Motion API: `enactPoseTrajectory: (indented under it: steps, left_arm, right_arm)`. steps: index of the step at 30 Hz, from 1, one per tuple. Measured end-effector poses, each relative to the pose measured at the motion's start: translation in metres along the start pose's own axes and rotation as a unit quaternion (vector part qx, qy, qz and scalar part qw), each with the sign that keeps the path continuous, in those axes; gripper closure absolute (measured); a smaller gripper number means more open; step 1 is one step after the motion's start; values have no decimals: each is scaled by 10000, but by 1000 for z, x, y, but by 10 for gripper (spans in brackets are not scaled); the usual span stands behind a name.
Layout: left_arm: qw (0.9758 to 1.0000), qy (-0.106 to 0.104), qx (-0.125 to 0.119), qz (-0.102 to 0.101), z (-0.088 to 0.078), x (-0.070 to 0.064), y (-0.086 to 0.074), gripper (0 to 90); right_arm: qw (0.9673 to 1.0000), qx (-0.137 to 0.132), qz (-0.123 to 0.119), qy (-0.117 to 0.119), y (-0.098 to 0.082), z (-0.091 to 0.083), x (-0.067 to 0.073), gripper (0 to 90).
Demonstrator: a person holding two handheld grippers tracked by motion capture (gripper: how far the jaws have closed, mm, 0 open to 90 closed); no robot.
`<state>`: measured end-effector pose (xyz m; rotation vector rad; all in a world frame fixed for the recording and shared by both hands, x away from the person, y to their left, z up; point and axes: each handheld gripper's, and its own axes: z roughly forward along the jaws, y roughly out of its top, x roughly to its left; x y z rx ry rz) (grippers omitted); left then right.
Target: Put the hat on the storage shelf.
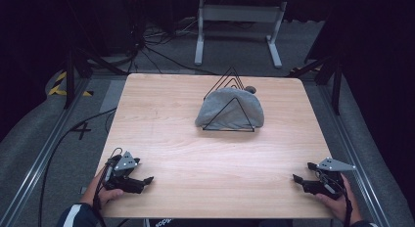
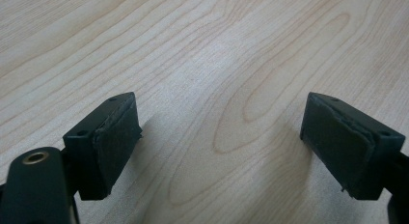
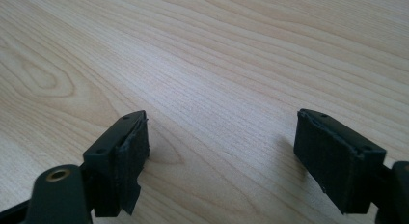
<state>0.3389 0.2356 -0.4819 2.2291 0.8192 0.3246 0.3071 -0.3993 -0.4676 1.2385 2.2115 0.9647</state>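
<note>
Spread left tool (image 1: pixel 147 180) and right tool (image 1: pixel 299 174), near corners of light wooden counter (image 1: pixel 195 148), grey cloth (image 1: pixel 230 112) in black wire rack (image 1: pixel 228 102) far off.

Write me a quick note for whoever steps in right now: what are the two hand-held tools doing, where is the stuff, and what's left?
Left tool: open, holding nothing, resting low at the near left corner of the wooden table.
Right tool: open, holding nothing, at the near right corner.
Things: a grey cloth is bundled in the black wire rack, which stands toward the far middle of the table. Both are well apart from the tools.
Done: nothing visible so far; the cloth looks untouched.
Left: probably reach forward to the cloth and rack; neither tool has approached them yet.
</note>
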Motion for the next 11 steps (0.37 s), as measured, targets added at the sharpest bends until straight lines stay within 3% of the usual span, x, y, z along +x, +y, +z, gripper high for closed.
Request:
enactPoseTrajectory:
  steps: [11]
  left_arm:
    - [10000, 34, -13, -32, 0, 1, 0, 141]
  right_arm:
    - [10000, -16, 19, -5, 0, 0, 0, 200]
